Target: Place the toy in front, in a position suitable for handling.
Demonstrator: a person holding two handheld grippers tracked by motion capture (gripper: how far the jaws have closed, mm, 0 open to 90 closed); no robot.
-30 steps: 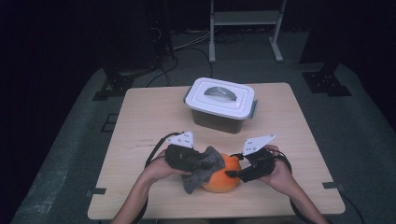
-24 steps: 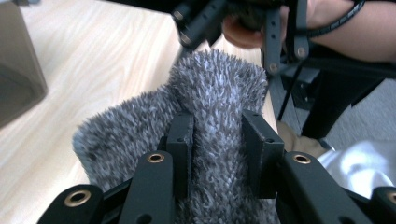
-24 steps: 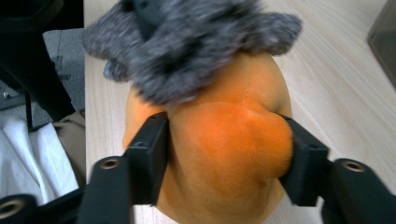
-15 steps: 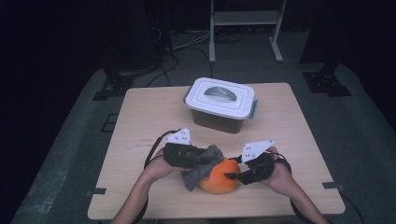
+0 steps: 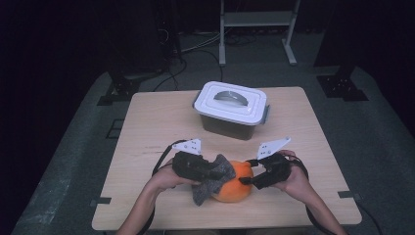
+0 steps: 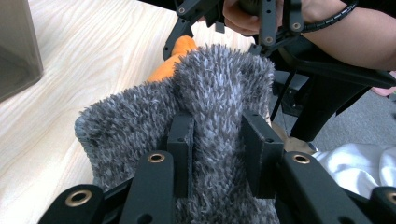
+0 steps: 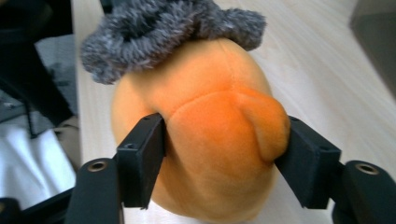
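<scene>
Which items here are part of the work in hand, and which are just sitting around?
In hand:
- grey fuzzy cloth, clamped in the left gripper
- orange plush toy, pinched by the right gripper

Lying about:
- lidded plastic box, closed, farther back on the table

Shaggy grey cloth (image 6: 205, 93) on a velvety orange plush toy (image 7: 210, 130) — matt wooden table (image 5: 156, 122).

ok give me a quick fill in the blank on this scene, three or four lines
1. The left gripper is shut on a fuzzy ____ cloth.
2. The right gripper has its jaws on either side of a soft ____ toy.
3. The cloth lies on the ____ of the toy.
4. The box farther up the table has its white lid ____.

Missing words: grey; orange; top; on
</scene>
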